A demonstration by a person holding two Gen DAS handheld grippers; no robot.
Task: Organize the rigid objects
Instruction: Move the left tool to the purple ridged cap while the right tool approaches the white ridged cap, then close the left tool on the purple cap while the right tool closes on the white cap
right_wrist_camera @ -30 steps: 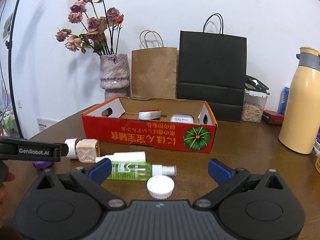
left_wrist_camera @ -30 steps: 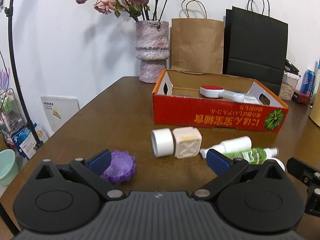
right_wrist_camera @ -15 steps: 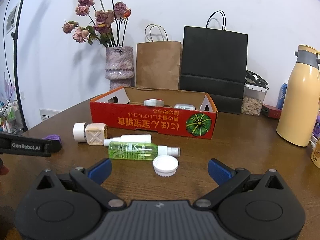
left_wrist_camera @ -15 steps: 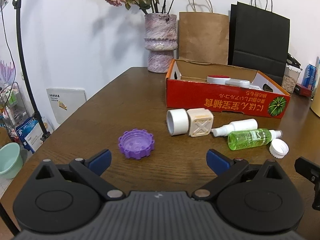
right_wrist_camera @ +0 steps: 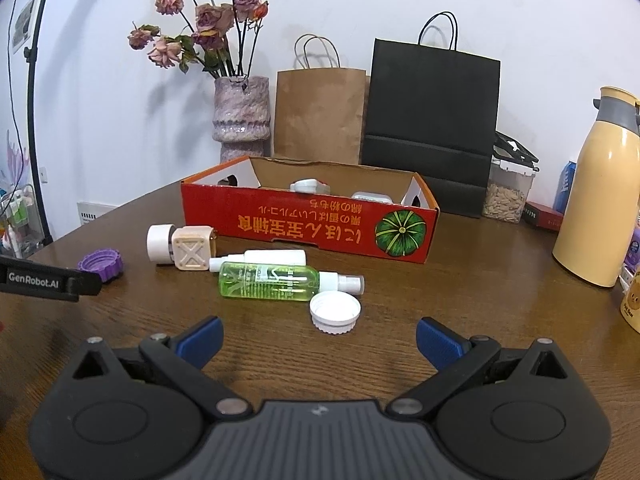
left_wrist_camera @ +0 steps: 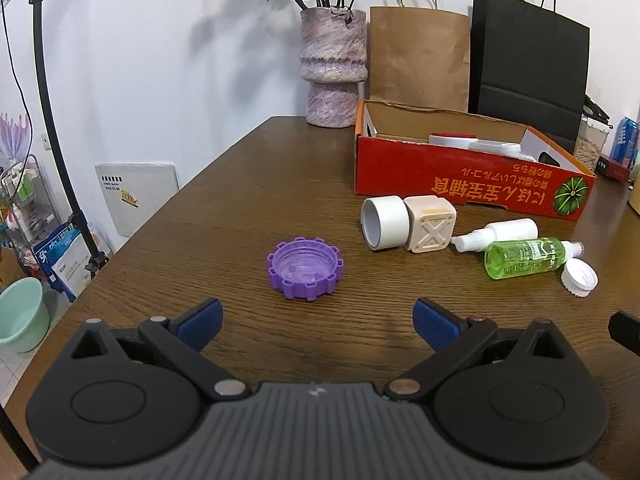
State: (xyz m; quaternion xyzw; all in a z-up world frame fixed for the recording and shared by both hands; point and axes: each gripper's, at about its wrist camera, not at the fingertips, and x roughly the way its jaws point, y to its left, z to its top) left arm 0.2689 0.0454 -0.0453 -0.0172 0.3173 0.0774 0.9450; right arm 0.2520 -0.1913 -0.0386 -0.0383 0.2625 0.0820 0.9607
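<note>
Purple ridged plastic cap open-side up on brown wooden desk, just ahead of left hand-held gripper, spread wide, empty. Right hand-held gripper likewise wide, near white ribbed cap.

On the surface a ridged cap lies alone at the left. To its right a tape roll touches a cube block; right of the block two spray bottles lie side by side on their sides, and a smaller cap sits just before them. Behind this row stands an open box with a few items inside. Behind the box a vase stands at the left and two paper bags to its right. A flask stands far right.
</note>
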